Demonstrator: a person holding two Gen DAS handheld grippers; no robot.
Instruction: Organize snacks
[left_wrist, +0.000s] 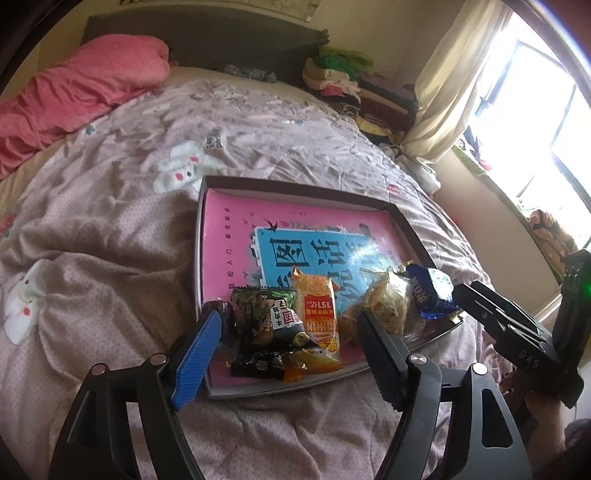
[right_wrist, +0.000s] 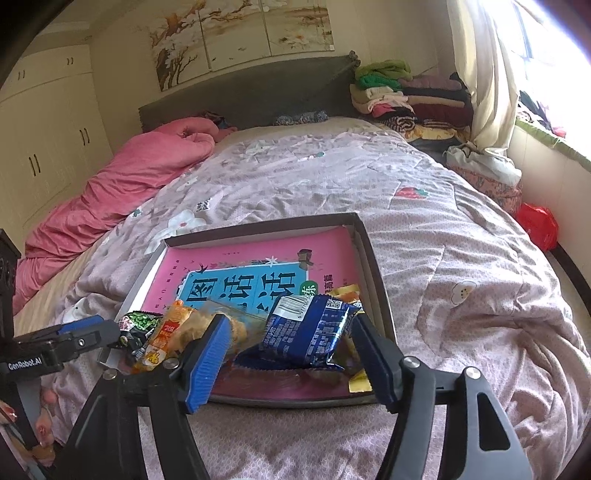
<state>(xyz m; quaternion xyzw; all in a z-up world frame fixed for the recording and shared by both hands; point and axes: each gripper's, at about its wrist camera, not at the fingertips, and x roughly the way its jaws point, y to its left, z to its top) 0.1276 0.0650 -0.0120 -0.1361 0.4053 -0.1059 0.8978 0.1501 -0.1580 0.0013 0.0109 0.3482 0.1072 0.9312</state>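
A dark-rimmed tray (left_wrist: 295, 186) (right_wrist: 258, 225) lies on the bed with a pink book (left_wrist: 229, 229) (right_wrist: 258, 254) as its floor. Snacks sit at its near end: a green-black pack (left_wrist: 269, 321) (right_wrist: 138, 325), an orange pack (left_wrist: 317, 317) (right_wrist: 166, 336), a clear-wrapped pastry (left_wrist: 384, 302) and a blue pack (left_wrist: 432, 295) (right_wrist: 310, 332). My left gripper (left_wrist: 289, 315) is open, and the green-black and orange packs lie loose between its fingers. My right gripper (right_wrist: 290, 319) is open around the tilted blue pack. A yellow wrapper (right_wrist: 360, 382) lies under it.
The mauve quilt (left_wrist: 110, 240) (right_wrist: 443, 258) spreads all around the tray. A pink duvet (left_wrist: 74, 92) (right_wrist: 129, 184) lies far left. Folded clothes (right_wrist: 399, 96) are stacked by the headboard, next to a curtain (right_wrist: 487, 92). A red bag (right_wrist: 537, 225) sits right of the bed.
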